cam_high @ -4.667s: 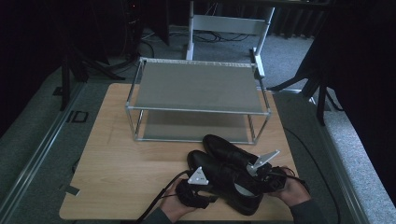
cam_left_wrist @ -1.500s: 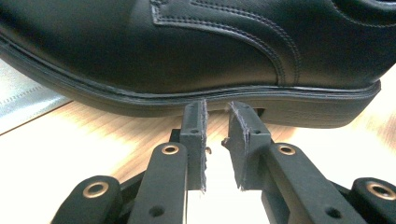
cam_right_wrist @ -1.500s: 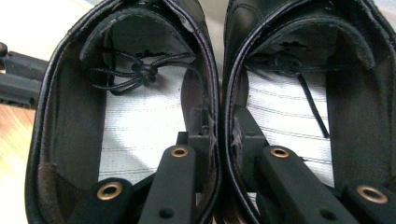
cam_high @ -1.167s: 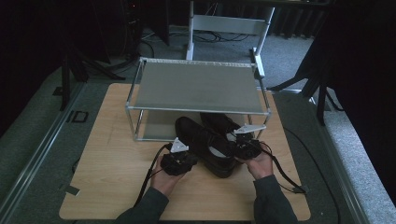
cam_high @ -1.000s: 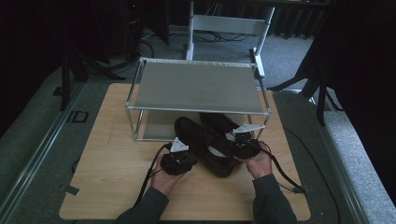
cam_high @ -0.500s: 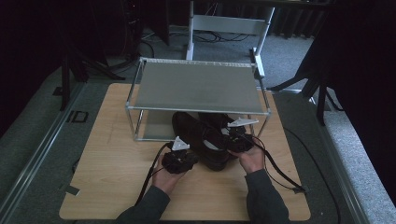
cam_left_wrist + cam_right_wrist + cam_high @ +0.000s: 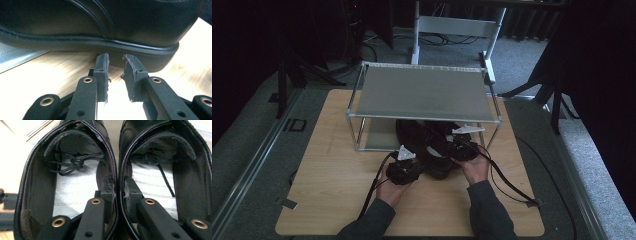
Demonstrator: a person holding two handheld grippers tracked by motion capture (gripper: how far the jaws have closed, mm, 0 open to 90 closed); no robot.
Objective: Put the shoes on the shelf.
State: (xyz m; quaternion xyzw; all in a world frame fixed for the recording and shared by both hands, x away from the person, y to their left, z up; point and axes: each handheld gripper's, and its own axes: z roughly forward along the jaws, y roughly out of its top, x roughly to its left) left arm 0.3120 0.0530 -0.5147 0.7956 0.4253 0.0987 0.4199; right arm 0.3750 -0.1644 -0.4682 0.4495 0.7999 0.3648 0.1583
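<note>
Under the rack's (image 7: pixel 424 95) lower shelf, my right gripper (image 7: pixel 117 191) pinches both shoes' (image 7: pixel 112 157) inner walls; I'd slide level, left gripper (image 7: pixel 115 72) nearly shut, empty, steadying the sole

I see black shoes (image 7: pixel 110 170) of smooth, slightly glossy leather with pale striped cloth insoles. Behind them, the rack (image 7: pixel 424 92) is matt grey metal. Under them, the table (image 7: pixel 327 190) is light, smooth wood.

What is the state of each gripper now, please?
Left gripper: nearly closed and holding nothing, its tips at the sole of a black leather shoe.
Right gripper: closed on the touching inner walls of both black leather shoes.
</note>
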